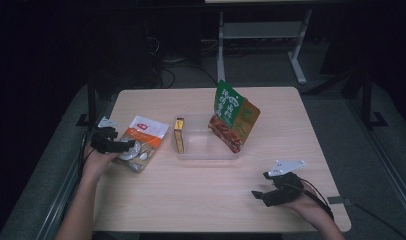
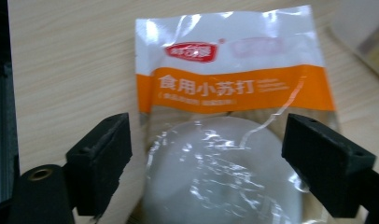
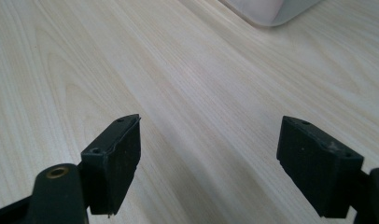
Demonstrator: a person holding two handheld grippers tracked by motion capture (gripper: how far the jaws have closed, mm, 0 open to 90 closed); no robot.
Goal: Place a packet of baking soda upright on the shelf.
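A white pouch [image 1: 148, 131] with an orange band lies flat on the left of the table. In the left gripper view the pouch [image 2: 234, 88] shows white powder behind clear film. My left gripper [image 1: 127, 146] hovers over its near end, and its jaws [image 2: 211, 163] stand open on either side of the powder bulge without clamping it. My right gripper [image 1: 258, 196] rests low at the front right, open [image 3: 208, 163] above bare wood.
A clear plastic tray [image 1: 206, 156] sits mid-table; its corner [image 3: 271, 9] appears in the right gripper view. A yellow box [image 1: 179, 135] stands at the tray's left end, and a green, orange and red bag [image 1: 233, 117] leans in its right end. The wooden table [image 1: 201, 200] has dark floor around it.
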